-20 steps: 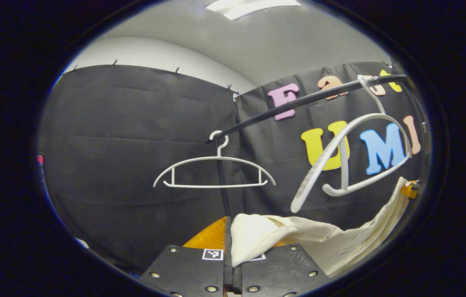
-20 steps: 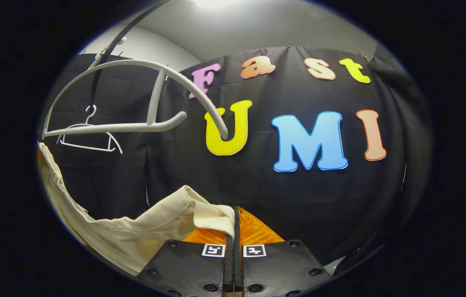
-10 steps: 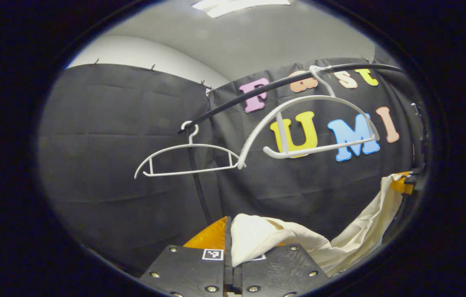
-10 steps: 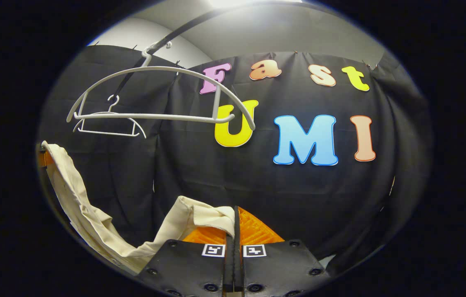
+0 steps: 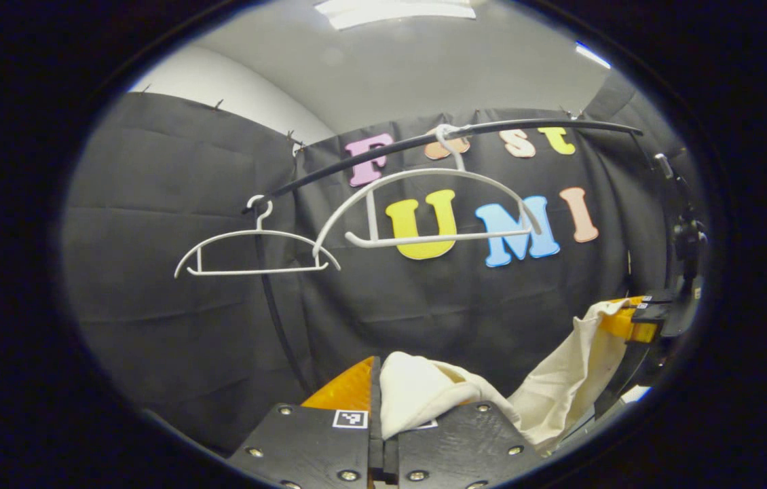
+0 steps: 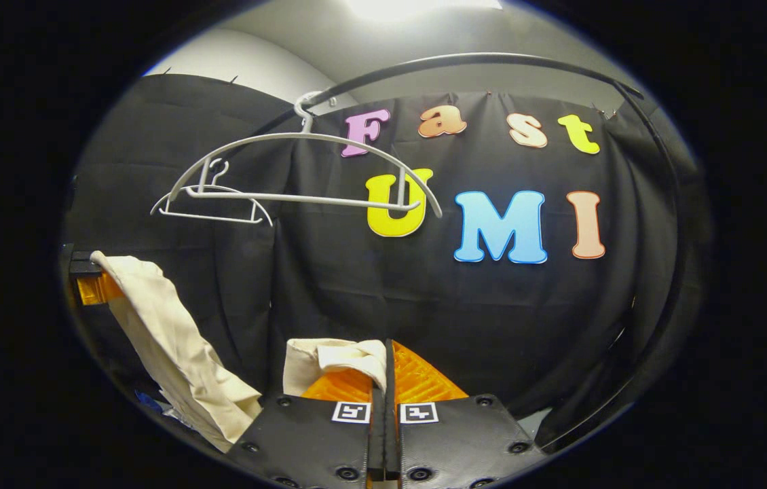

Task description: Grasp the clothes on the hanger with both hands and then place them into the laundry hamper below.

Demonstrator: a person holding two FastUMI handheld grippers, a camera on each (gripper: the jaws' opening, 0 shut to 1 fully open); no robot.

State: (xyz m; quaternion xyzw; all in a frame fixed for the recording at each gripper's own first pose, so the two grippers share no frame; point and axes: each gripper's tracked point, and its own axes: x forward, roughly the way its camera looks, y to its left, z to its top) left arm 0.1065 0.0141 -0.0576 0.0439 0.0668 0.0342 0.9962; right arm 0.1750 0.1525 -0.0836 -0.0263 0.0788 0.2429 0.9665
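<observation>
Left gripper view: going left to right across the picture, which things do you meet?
Small white hanger → large white hanger → bunched end of the cream garment in the left claw → the garment's far end held by the right claw.

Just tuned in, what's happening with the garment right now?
A person holds a gripper in each hand, and both are shut on one cream garment. The left gripper pinches one bunched end, the right gripper the other, and the cloth sags between them. It is off the near white hanger, which hangs bare on the black rail beside a second bare hanger. Lowering it into the hamper is not yet done.
</observation>
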